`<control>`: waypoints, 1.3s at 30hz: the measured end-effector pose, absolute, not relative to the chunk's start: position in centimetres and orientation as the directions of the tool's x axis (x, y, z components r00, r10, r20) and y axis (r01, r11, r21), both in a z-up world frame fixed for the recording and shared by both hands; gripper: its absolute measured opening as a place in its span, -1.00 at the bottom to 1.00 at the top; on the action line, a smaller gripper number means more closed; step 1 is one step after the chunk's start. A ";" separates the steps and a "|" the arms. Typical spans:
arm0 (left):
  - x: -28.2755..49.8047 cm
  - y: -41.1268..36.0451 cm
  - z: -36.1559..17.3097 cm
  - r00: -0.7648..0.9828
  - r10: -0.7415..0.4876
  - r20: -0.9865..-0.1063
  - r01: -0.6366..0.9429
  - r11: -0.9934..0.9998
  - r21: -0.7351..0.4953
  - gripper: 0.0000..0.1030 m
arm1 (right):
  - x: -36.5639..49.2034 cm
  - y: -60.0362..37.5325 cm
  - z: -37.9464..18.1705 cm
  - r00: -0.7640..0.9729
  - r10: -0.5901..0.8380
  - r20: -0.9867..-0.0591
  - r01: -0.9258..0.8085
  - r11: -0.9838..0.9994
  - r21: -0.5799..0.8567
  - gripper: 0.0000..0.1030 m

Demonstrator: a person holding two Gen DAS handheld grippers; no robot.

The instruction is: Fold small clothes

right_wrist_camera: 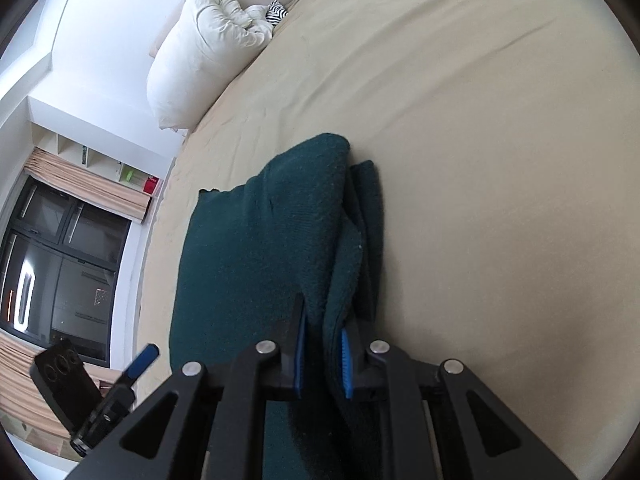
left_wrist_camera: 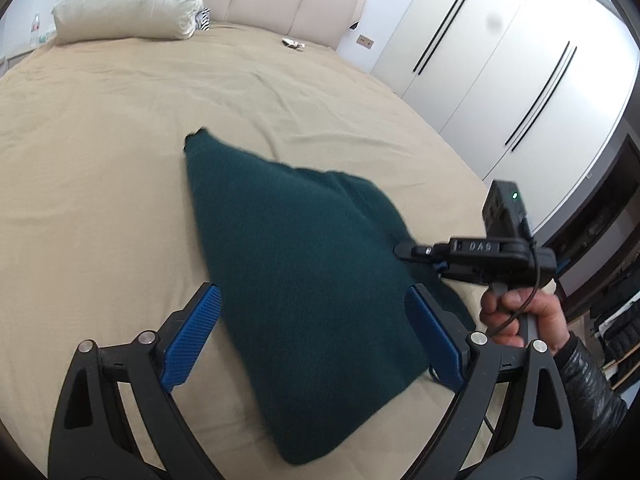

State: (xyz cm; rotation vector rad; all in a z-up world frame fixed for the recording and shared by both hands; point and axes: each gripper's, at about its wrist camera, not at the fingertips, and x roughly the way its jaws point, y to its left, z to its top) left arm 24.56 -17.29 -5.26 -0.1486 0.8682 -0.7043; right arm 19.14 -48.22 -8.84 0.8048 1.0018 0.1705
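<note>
Your bed gives a broad flat surface for folding. The green knit garment lies mid-frame, half doubled over. Your right tool pinches its edge to carry the fold, while your left tool straddles it, spread wide and holding nothing.

Right tongs pinch dark green knit garment on beige bed.

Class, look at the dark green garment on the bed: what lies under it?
The green garment rests on the beige bedsheet, which shows all around it. Anything directly beneath the cloth is covered and cannot be seen.
</note>
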 end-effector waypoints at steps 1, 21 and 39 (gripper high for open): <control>24.9 -17.8 -5.1 0.446 -0.618 -0.647 0.520 0.768 -0.375 0.82 | 19.2 -48.5 -9.1 0.552 0.490 -0.674 0.229 0.688 0.688 -0.65; 30.1 -22.8 -9.9 0.422 -0.407 -0.810 0.472 0.862 -0.187 0.75 | 19.3 -44.9 -8.2 0.586 0.416 -0.695 0.153 0.786 0.599 -1.00; 30.1 -22.5 -9.5 0.427 -0.388 -0.817 0.441 0.878 -0.186 0.84 | 14.4 -41.8 -5.2 0.644 0.250 -0.723 0.063 0.924 0.376 -0.36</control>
